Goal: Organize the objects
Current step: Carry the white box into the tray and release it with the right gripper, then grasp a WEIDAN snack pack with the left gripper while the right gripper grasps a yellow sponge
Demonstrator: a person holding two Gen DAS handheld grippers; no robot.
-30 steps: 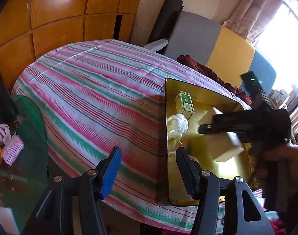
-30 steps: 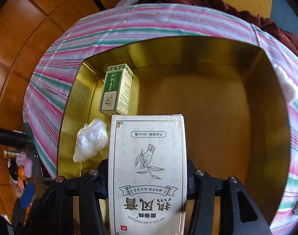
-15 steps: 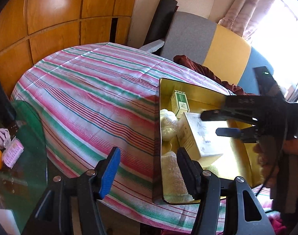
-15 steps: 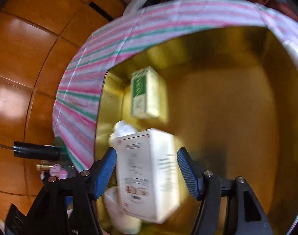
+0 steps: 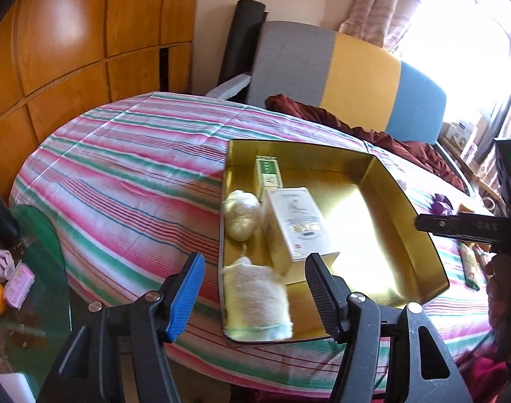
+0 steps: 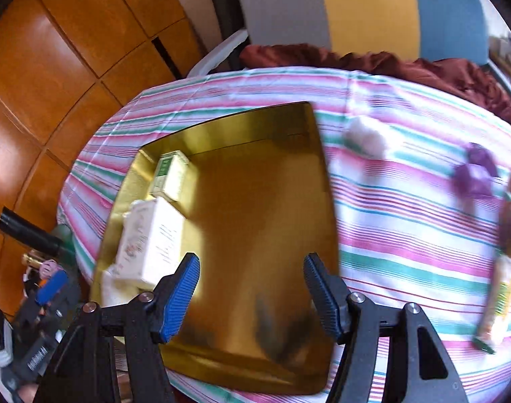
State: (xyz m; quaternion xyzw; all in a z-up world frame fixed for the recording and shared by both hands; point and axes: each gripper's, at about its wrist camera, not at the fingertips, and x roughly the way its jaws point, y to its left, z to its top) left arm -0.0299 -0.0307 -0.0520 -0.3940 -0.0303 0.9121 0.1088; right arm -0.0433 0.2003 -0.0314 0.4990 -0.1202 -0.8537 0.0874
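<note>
A gold tray (image 5: 406, 201) lies on the striped tablecloth. Inside it, along its left side, are a white printed box (image 5: 299, 225), a small green box (image 5: 268, 171), a crumpled white bag (image 5: 242, 215) and a pale folded cloth (image 5: 255, 299). My left gripper (image 5: 252, 262) hovers over the tray's near left corner, its jaws opening with nothing between them. My right gripper (image 6: 251, 262) stands open and empty above the tray's (image 6: 272, 201) bare middle, with the white box (image 6: 151, 245) off to its left.
On the cloth to the right of the tray lie a white fluffy ball (image 6: 366, 137), a purple wrapped thing (image 6: 473, 174) and a long snack packet (image 6: 497, 305). A chair with a dark red cloth (image 5: 373, 134) stands behind the table. A glass side table (image 5: 37, 268) holds an orange.
My right gripper let go of the white box, which now lies in the tray, then drew back up and to the right. My left gripper shifted slightly and widened.
</note>
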